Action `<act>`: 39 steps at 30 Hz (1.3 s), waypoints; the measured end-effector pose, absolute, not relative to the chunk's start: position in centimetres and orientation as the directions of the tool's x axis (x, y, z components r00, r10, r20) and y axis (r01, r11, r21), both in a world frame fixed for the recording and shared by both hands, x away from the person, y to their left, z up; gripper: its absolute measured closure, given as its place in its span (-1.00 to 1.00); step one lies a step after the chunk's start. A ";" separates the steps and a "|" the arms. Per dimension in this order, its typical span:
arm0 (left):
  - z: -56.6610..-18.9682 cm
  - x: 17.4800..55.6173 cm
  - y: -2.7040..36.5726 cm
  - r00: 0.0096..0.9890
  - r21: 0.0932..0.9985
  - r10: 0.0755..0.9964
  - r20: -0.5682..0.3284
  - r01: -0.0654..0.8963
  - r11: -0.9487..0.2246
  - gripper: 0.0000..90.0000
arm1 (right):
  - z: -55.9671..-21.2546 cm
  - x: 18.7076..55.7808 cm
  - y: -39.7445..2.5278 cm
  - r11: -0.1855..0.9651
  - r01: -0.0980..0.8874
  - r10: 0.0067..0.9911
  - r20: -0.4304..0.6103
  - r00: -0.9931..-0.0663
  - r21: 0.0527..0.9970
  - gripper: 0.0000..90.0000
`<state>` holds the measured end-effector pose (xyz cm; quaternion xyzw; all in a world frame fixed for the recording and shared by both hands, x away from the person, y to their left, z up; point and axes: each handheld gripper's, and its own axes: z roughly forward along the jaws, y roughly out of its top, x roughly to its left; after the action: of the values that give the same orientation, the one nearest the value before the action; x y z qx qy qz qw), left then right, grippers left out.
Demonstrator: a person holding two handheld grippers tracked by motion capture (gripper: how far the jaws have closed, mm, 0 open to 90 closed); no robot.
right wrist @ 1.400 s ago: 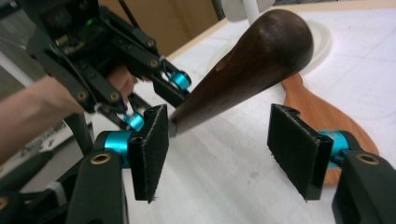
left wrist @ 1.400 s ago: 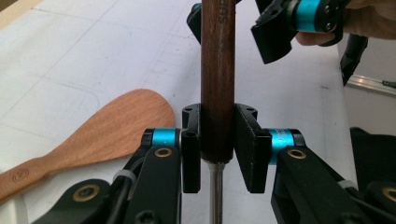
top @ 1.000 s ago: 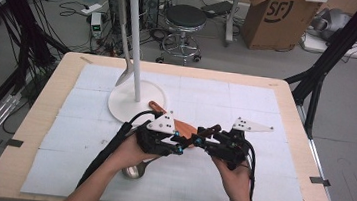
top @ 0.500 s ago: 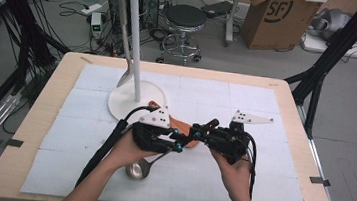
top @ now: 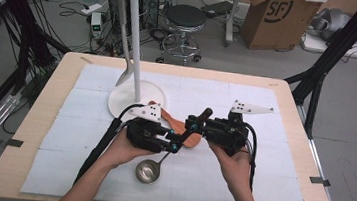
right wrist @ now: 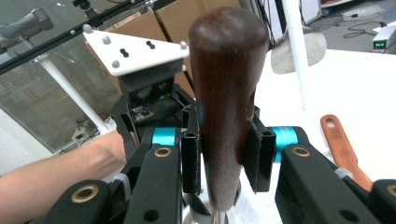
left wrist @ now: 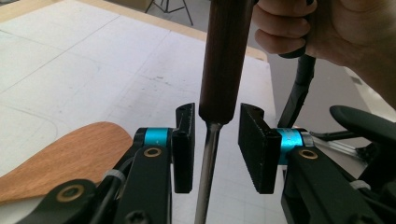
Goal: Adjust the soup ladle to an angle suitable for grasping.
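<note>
A ladle (top: 148, 171) with a steel bowl and dark wooden handle (right wrist: 229, 70) slants up from the white mat. My right gripper (top: 192, 127) is shut on that handle, the pads (right wrist: 190, 158) pressing both sides. My left gripper (top: 174, 145) is open, its jaws standing either side of the thin metal shaft (left wrist: 208, 163) just below the handle (left wrist: 224, 56), without touching it. In the left gripper view, the left gripper (left wrist: 215, 116) has clear gaps on both sides of the shaft. A person's hands hold both grippers.
A reddish wooden spatula (top: 179, 125) lies on the mat just behind the grippers. A white hanging stand (top: 135, 35) on a round base (top: 120, 105) rises at the back left, with a metal spoon (top: 123, 77) hanging from it. A stool and boxes stand beyond the table.
The right gripper has moved up and slightly left with the ladle handle, tilting it steeper. The ladle bowl has slid a little to the right. The left gripper stays about where it was.
</note>
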<state>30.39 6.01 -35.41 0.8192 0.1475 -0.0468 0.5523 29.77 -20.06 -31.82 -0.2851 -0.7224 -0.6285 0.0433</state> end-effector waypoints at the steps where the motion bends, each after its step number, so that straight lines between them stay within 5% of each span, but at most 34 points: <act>1: -35.4 30.4 6.0 0.950 0.892 0.186 -0.252 0.302 -0.335 0.48 | -31.6 29.8 -20.0 0.047 0.467 0.352 0.423 -0.835 0.883 0.59; 24: -35.0 30.6 6.4 0.944 0.912 0.105 -0.312 0.329 -0.245 0.36 | -30.1 30.1 -17.8 0.044 0.450 0.239 0.428 -0.872 0.892 0.52; 30: -34.9 30.5 6.5 0.950 0.922 0.088 -0.300 0.312 -0.230 0.61 | -30.0 30.0 -17.4 0.051 0.444 0.228 0.423 -0.877 0.894 0.52; 39: -34.7 30.3 6.6 0.954 0.927 0.130 -0.268 0.293 -0.233 0.63 | -29.9 29.9 -17.7 0.047 0.427 0.249 0.404 -0.880 0.903 0.36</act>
<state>30.34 6.64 -34.72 0.7823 0.1352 -0.0671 0.6044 29.90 -17.66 -29.93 -0.2346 -0.7203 -0.6492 0.0688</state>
